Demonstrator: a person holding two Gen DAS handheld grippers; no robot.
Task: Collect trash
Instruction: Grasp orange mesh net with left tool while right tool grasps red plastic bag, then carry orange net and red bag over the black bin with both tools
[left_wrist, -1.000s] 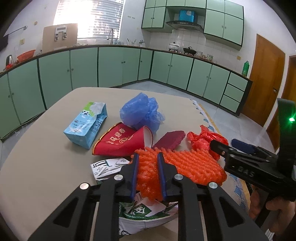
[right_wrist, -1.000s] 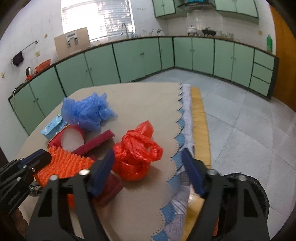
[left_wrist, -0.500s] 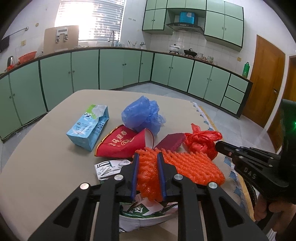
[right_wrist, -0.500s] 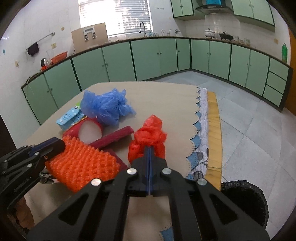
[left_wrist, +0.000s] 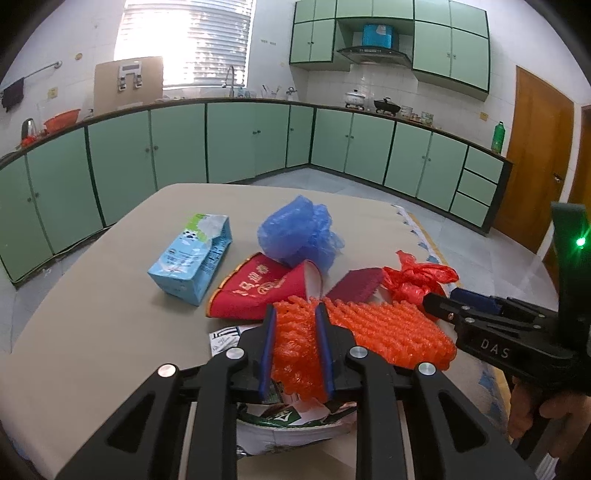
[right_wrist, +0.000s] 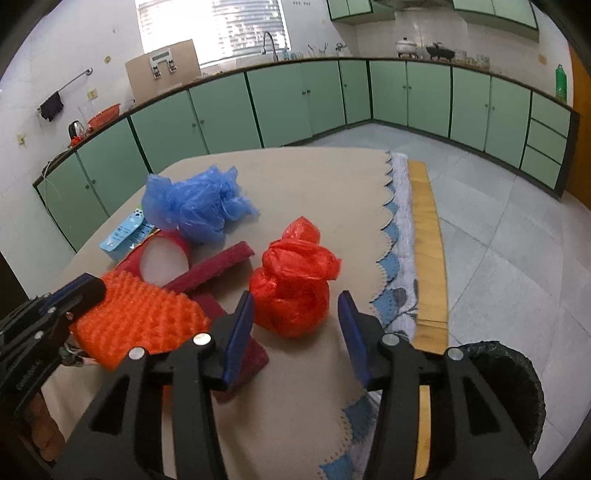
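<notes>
Orange bubble wrap (left_wrist: 295, 347) is pinched in the left gripper (left_wrist: 295, 354); right gripper (right_wrist: 295, 328), jaws opening around nothing, could snag and drag the red bag (right_wrist: 293, 284).

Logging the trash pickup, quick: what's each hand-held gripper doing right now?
Left hand-held gripper: shut on the orange bumpy sheet.
Right hand-held gripper: opening, jaws apart, holding nothing; red plastic bag just ahead.
</notes>
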